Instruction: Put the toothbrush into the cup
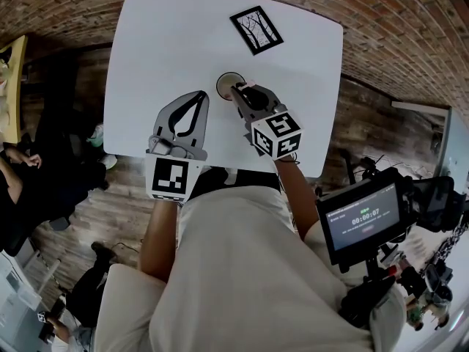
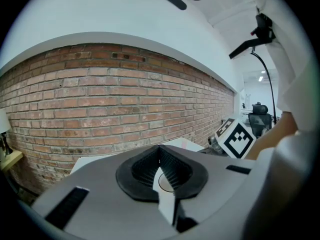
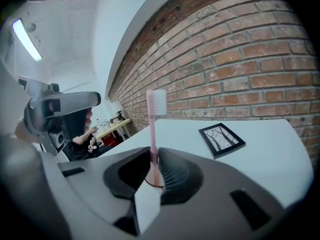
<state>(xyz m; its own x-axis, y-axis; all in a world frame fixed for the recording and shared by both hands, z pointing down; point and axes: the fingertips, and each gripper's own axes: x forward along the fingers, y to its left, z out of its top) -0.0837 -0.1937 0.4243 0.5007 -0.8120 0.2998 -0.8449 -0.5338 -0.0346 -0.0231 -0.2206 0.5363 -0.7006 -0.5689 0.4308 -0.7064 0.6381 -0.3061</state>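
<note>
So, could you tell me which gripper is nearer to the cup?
Right. The right gripper holds the toothbrush right at the cup; the left gripper sits apart, off to its left.

The white table (image 1: 168,42) is viewed from above its near edge in the head view, steeply downward, over the left gripper (image 1: 201,95) and right gripper (image 1: 237,89). Both gripper views are set low and close over the table, aimed across it at the brick wall (image 2: 100,109). The framed picture (image 3: 221,140) at the table's far side is shared by the head and right gripper views.
</note>
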